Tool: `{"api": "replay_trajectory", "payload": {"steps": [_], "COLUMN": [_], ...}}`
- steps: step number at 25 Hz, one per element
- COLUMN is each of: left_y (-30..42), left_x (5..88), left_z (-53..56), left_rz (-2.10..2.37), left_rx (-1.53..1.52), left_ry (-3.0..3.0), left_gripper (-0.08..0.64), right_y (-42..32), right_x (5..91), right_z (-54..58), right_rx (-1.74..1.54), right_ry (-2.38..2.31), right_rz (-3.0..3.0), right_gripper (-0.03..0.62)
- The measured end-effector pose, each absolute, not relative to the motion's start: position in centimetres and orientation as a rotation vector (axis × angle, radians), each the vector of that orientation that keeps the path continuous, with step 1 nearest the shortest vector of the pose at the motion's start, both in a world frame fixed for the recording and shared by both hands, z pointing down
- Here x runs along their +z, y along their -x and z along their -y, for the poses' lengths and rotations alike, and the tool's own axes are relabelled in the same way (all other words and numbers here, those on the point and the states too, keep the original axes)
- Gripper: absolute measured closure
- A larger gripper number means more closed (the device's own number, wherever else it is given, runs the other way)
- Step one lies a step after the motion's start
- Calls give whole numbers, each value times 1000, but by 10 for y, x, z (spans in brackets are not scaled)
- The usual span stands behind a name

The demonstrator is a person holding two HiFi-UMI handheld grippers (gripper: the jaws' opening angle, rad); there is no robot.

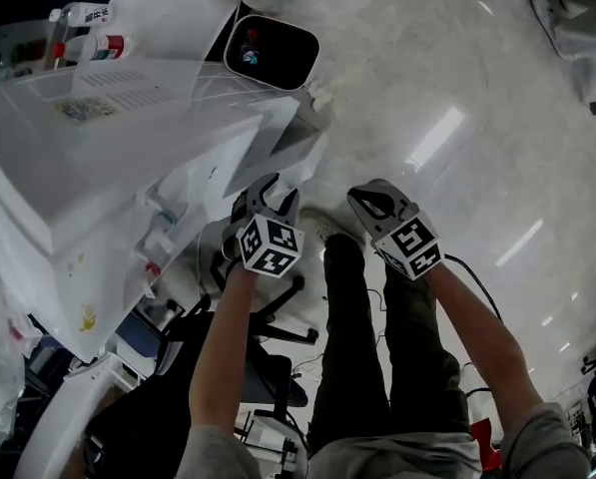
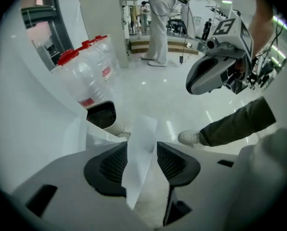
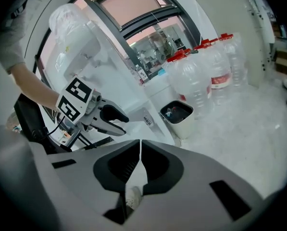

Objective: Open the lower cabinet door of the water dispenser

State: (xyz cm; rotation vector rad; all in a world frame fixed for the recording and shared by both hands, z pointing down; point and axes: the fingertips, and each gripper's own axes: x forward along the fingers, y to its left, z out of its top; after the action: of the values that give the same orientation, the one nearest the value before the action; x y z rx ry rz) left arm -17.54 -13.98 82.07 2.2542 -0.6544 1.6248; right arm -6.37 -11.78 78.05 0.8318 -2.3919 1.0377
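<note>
The red labels on the capped water bottles (image 2: 93, 73) and the sticker (image 1: 88, 108) on top of the water dispenser (image 1: 158, 158) are too small to read. Low at the dispenser's front, on the left, the left gripper (image 2: 142, 159) stands wide apart with the thin white edge of the lower door (image 2: 141, 138) between its pads. The right gripper (image 3: 139, 163), near it, is closed together on nothing.
</note>
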Motion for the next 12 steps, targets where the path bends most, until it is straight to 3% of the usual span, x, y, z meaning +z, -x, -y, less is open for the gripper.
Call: {"api": "replay_trajectory", "payload": {"steps": [7,12], "left_y": [171,169], "left_x": [840,844], "left_z": [139,144], "left_rz": [423,400], "left_rx": [1890,1961], "left_ry": [-2273,-2270], "left_gripper": [328,356], "right_y": [47,41], "right_x": [785,785], "right_z": [115,120], "right_rx": [1056,1061], "right_ry": [-804,-787], "right_rz": [2383,2391], "right_gripper": [571,571]}}
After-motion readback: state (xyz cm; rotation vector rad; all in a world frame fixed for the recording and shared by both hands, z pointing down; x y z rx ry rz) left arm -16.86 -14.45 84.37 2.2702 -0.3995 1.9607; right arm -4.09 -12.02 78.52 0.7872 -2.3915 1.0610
